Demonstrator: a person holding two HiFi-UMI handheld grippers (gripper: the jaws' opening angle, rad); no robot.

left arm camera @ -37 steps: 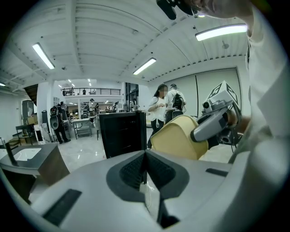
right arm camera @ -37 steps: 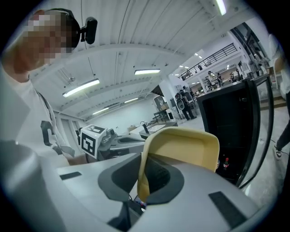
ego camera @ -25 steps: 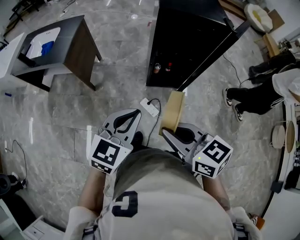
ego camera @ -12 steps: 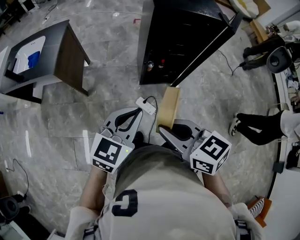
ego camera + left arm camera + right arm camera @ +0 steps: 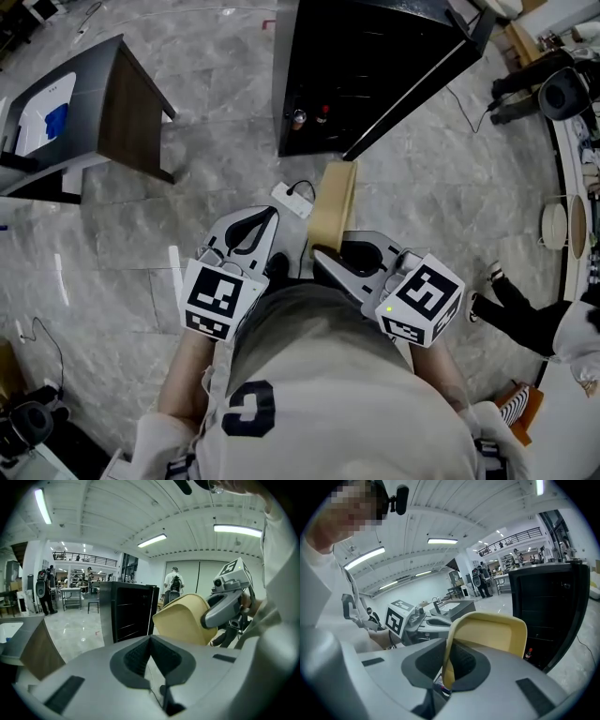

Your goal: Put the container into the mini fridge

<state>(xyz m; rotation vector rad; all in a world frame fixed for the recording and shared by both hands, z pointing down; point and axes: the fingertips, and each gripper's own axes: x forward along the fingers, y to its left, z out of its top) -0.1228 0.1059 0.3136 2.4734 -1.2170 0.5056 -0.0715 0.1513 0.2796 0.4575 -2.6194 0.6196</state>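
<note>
The tan container [image 5: 334,199] stands on edge in my right gripper [image 5: 324,255], which is shut on its rim. Its yellow wall [image 5: 492,637] runs between the right gripper's [image 5: 450,662] dark pads. In the left gripper view the container [image 5: 182,620] hangs to the right. The left gripper [image 5: 267,217] is held beside it at my waist; its jaws [image 5: 150,641] meet with nothing between them. Ahead stands the black mini fridge [image 5: 361,70] with its door [image 5: 427,80] swung open. Two small bottles [image 5: 309,116] sit low inside.
A white power strip [image 5: 289,199] with a cable lies on the marble floor between me and the fridge. A dark desk [image 5: 108,89] stands at the left. Another person's legs [image 5: 539,319] are at the right, near a speaker [image 5: 562,89].
The fridge, desk and power strip have shifted in the head view as I moved. The other person has walked toward the lower right. Both grippers keep their states and the container stays held.
</note>
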